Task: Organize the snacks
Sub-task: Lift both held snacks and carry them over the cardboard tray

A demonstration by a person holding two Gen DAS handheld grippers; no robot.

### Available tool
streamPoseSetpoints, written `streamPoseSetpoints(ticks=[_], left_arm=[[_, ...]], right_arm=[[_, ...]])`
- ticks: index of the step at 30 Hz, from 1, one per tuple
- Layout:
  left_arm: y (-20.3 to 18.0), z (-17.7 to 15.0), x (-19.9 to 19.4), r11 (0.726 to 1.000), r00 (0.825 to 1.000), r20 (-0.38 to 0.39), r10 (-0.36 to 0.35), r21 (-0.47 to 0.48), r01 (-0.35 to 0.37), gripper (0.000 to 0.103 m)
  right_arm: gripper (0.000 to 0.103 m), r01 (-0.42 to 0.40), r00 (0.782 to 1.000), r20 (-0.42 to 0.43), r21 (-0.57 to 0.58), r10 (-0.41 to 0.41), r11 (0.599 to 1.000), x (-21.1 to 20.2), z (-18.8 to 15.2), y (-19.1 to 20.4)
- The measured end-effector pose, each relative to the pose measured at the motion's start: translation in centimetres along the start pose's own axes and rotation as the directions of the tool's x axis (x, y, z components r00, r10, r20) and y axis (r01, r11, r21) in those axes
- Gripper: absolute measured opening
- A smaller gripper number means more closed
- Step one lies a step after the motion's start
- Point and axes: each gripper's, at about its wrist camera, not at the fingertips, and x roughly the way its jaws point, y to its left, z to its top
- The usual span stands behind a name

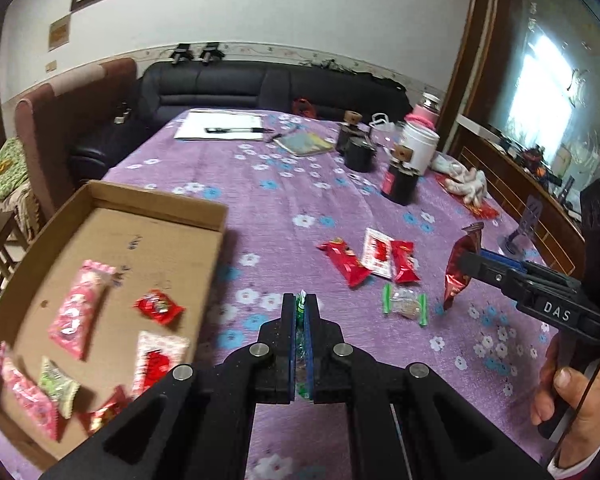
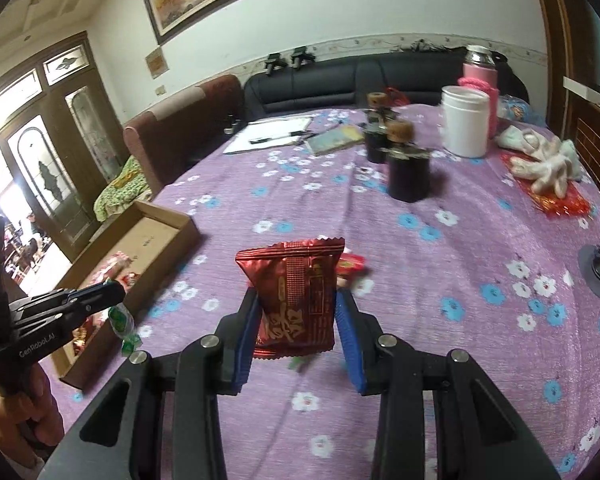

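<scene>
My left gripper [image 1: 300, 306] is shut on a green-wrapped candy [image 1: 301, 308], held above the tablecloth just right of the cardboard box [image 1: 156, 204]; it also shows in the right wrist view [image 2: 122, 322]. The box holds several pink, red and green snack packets [image 1: 76, 314]. My right gripper [image 2: 296, 312] is shut on a dark red snack packet [image 2: 296, 296], held upright above the table; it also shows in the left wrist view [image 1: 458, 270]. Red packets [image 1: 346, 262] and a green-ended candy [image 1: 405, 304] lie loose on the cloth.
The purple flowered tablecloth [image 1: 284, 200] carries black jars [image 1: 400, 182], a white tub [image 1: 418, 144], a pink flask [image 2: 480, 76], white gloves [image 2: 548, 164], a notepad with pen [image 1: 224, 126] and a booklet [image 1: 304, 144]. A black sofa stands behind.
</scene>
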Motion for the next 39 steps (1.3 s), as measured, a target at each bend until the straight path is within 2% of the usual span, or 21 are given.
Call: streamPoseSetpoints(ticks=[14, 22, 28, 36, 39], left_arm=[[5.2, 0.0, -5.2, 0.989, 0.988, 0.073, 0.133, -0.071, -0.128, 0.002], [8.5, -0.4, -7.3, 0.96, 0.958, 0.091, 0.272, -0.093, -0.264, 0.003], [11.0, -0.6, -7.5, 0.938, 0.937, 0.082, 0.34, -0.101, -0.331, 0.003], [14.8, -0.3, -6.1, 0.908, 0.909, 0.057, 0.413, -0.111, -0.405, 0.003], [15.9, 0.0, -5.2, 0.903, 0.906, 0.043, 0.421, -0.115, -0.415, 0.003]], right_arm=[[0.037, -0.124, 0.992, -0.024, -0.106, 0.122, 0.987, 1.1, 0.9, 8.2], [0.037, -0.203, 0.979, -0.061, -0.177, 0.196, 0.963, 2.6, 1.1, 14.0], [0.037, -0.251, 0.967, -0.096, -0.238, 0.235, 0.938, 4.7, 1.3, 18.6], [0.037, -0.253, 0.966, -0.118, -0.264, 0.229, 0.931, 8.7, 2.4, 21.9], [0.037, -0.238, 0.969, -0.134, -0.258, 0.209, 0.936, 10.7, 3.0, 22.2]])
